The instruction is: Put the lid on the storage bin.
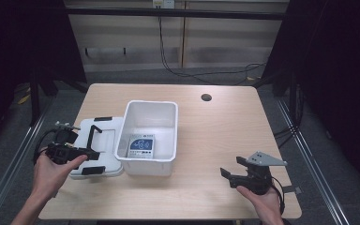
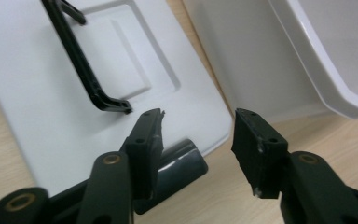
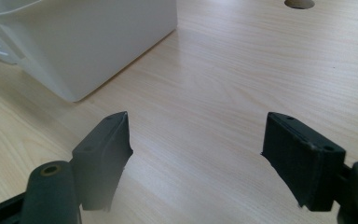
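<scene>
at the left of the high view the left hand-held gripper (image 1: 90,153) hangs over the near edge of the white lid (image 1: 104,140), which lies flat on the bench (image 1: 225,126) just left of the white bin (image 1: 168,140), its right edge against the bin's wall. in the left gripper view its jaws stand apart with nothing between them, above the lid's corner and a black clip (image 2: 179,165) on its edge; the lid's black handle (image 2: 81,60) stands up in the upper left of that frame. a blue and white card (image 1: 141,146) lies in the bin. at the lower right of the high view the right hand-held gripper (image 1: 230,172) stands wide open over bare wood, well apart from the bin. a round hole (image 1: 206,97) sits in the bench, upper right of centre.
</scene>
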`<state>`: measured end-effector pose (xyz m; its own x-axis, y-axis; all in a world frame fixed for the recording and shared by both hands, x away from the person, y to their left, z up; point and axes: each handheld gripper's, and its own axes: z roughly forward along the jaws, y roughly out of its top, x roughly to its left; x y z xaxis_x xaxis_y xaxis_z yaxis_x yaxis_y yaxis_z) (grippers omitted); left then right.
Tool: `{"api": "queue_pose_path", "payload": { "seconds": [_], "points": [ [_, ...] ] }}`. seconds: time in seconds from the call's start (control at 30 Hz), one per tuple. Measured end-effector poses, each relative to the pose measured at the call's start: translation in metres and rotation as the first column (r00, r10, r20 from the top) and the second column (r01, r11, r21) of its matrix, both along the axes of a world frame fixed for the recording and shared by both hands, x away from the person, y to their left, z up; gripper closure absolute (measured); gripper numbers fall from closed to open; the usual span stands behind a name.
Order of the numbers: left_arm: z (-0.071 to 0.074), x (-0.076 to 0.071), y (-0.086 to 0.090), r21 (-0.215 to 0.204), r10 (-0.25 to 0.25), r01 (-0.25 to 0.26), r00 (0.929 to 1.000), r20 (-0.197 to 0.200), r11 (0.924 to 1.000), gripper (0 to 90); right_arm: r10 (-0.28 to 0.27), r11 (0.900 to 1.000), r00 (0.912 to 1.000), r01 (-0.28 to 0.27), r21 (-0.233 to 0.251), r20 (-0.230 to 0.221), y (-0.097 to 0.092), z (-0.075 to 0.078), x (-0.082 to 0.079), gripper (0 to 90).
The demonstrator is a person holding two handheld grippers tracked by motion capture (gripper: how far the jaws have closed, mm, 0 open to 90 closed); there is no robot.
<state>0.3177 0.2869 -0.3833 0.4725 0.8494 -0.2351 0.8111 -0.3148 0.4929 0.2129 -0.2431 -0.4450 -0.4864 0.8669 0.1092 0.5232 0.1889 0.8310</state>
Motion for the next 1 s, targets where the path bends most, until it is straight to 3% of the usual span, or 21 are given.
{"api": "queue_pose_path", "payload": {
  "seconds": [0.3,0.4,0.53,0.63,0.73,0.77,1.0],
  "points": [
    [0.009,0.018,0.003,0.038,0.052,-0.052,0.9986,-0.008,0.9979,56.8,0.009,1.0000,0.9999,-0.009,-0.001,-0.010,0.001,0.000,0.000,22.9],
    [0.011,0.026,0.002,0.074,0.083,-0.081,0.9961,-0.029,0.9940,57.1,0.008,1.0000,0.9999,-0.008,-0.003,-0.011,0.001,-0.001,0.000,23.0],
    [0.013,0.038,0.004,0.068,0.132,-0.129,0.9901,-0.046,0.9893,59.1,0.013,0.9999,0.9997,-0.014,-0.007,-0.019,0.001,-0.001,0.001,23.0],
    [0.010,0.049,0.004,0.096,0.148,-0.140,0.9859,-0.079,0.9855,60.5,0.018,0.9998,0.9996,-0.018,-0.012,-0.022,0.002,-0.002,0.001,22.9],
    [0.008,0.054,0.004,0.093,0.150,-0.141,0.9841,-0.094,0.9856,60.0,0.020,0.9996,0.9994,-0.020,-0.020,-0.028,0.001,-0.002,0.001,22.9],
    [0.007,0.057,0.004,0.094,0.165,-0.157,0.9817,-0.095,0.9832,54.9,0.018,0.9997,0.9994,-0.018,-0.018,-0.029,0.001,-0.003,0.002,22.9],
    [0.004,0.069,0.003,0.101,0.156,-0.142,0.9772,-0.145,0.9847,55.5,0.022,0.9996,0.9992,-0.023,-0.017,-0.034,0.002,-0.003,0.002,22.9]
  ]
}}
